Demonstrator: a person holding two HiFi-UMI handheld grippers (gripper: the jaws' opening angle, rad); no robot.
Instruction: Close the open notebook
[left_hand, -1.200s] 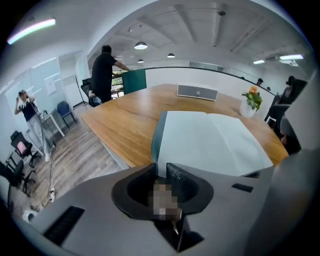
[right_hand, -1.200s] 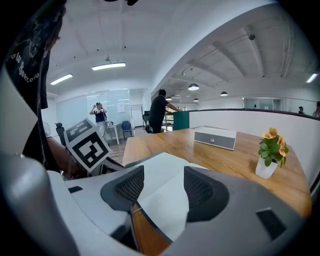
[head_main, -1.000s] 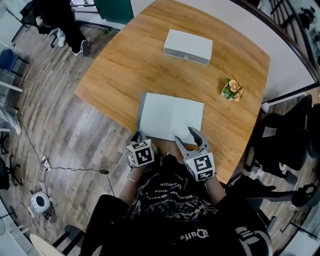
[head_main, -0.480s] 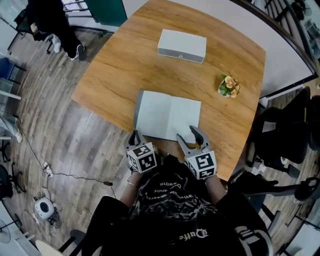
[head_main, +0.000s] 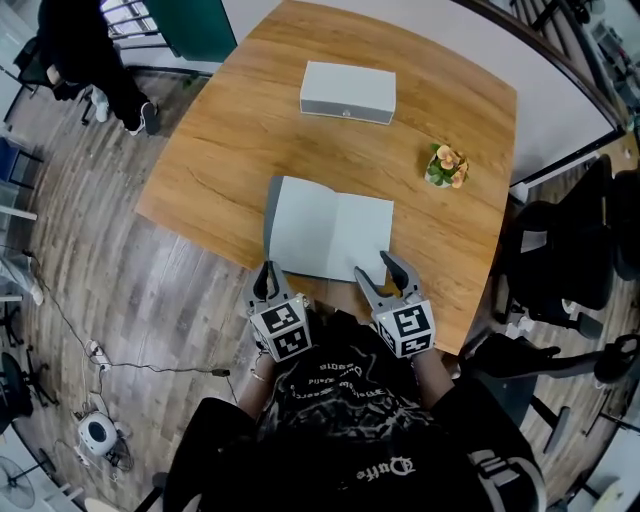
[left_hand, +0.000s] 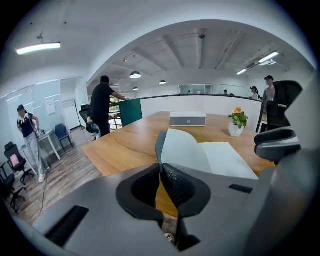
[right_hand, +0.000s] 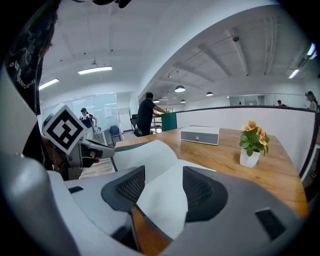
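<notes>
The open notebook (head_main: 335, 235) lies on the wooden table (head_main: 230, 130), white pages up, near the front edge. My left gripper (head_main: 266, 270) is shut on the near corner of its left cover. In the left gripper view that dark cover (left_hand: 160, 145) rises from the closed jaws (left_hand: 160, 166), and the left page (left_hand: 182, 147) slopes up off the table. My right gripper (head_main: 378, 270) is open at the near edge of the right page. In the right gripper view the page (right_hand: 155, 200) shows between the spread fingers (right_hand: 127, 187), with the left half (right_hand: 145, 155) bulging upward.
A white box (head_main: 348, 92) lies at the far side of the table. A small potted flower (head_main: 443, 167) stands at the right. Office chairs (head_main: 560, 270) crowd the table's right edge. A person (head_main: 90, 50) stands on the floor beyond the far left corner.
My left gripper has risen a little with the notebook's left corner, so that cover now stands off the table. The right gripper has stayed open in place.
</notes>
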